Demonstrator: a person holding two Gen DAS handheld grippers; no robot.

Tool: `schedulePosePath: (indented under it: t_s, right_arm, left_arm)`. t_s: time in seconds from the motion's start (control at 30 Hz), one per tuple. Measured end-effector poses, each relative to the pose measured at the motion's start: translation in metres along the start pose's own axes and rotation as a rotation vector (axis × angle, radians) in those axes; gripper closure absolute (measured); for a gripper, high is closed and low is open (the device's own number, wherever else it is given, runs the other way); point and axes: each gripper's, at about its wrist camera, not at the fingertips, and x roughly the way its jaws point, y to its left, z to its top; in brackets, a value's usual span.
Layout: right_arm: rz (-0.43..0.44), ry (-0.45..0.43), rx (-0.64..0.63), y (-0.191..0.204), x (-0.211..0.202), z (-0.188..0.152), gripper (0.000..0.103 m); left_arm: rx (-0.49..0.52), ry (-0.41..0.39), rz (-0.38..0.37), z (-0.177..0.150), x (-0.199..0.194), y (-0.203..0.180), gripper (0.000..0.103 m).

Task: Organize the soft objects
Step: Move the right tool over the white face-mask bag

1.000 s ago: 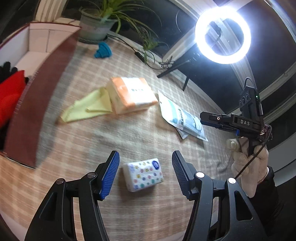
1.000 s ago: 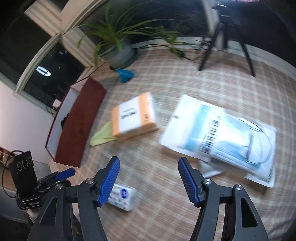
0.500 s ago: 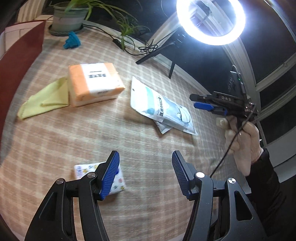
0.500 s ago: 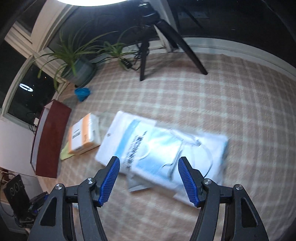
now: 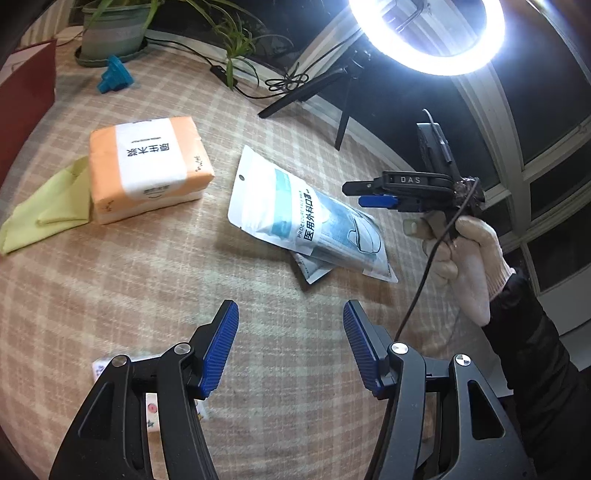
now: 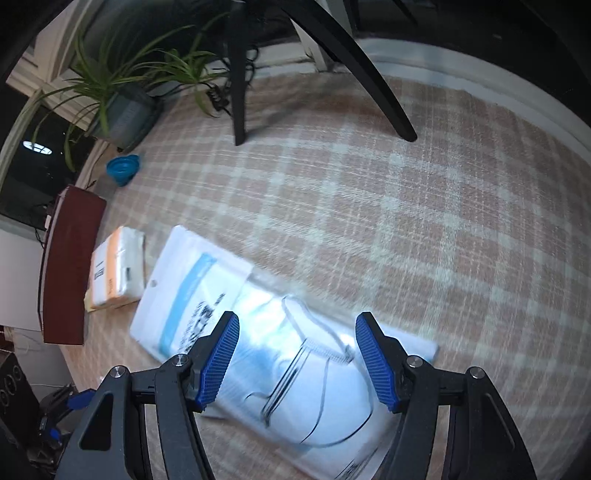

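Note:
A blue-and-white pack of face masks (image 5: 310, 218) lies flat on the checked cloth, with a smaller packet (image 5: 310, 267) under its near edge. My right gripper (image 6: 295, 354) is open and hovers just above the mask pack (image 6: 229, 332); in the left wrist view it (image 5: 364, 192) is seen from the side above the pack's right end. My left gripper (image 5: 290, 347) is open and empty above bare cloth. An orange-and-white tissue pack (image 5: 147, 166) rests partly on a yellow cloth (image 5: 48, 206). A small printed tissue packet (image 5: 151, 402) lies under my left gripper's arm.
A dark red box (image 6: 62, 266) stands at the left edge. A potted plant (image 5: 110, 33), a blue funnel-shaped item (image 5: 112, 75), cables and a ring light on a tripod (image 5: 424, 33) stand along the far edge by the window.
My left gripper has swung right, away from the small printed packet, now facing the mask pack. My right gripper has moved forward and down over the mask pack.

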Motion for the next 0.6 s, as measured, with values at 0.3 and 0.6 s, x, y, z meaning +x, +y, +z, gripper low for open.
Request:
schedulePosePath:
  t_s: [0.3,0.6]
  right_arm:
    - [-0.003,0.065,0.047,-0.033,0.021,0.015,0.041]
    - [0.127,0.122,0.058,-0.045,0.013,-0.005,0.041]
  left_arm:
    - [0.001,0.013,0.003,0.006,0.012,0.000,0.045]
    - [-0.004,0.015,-0.012,0.011,0.022,-0.001,0.045]
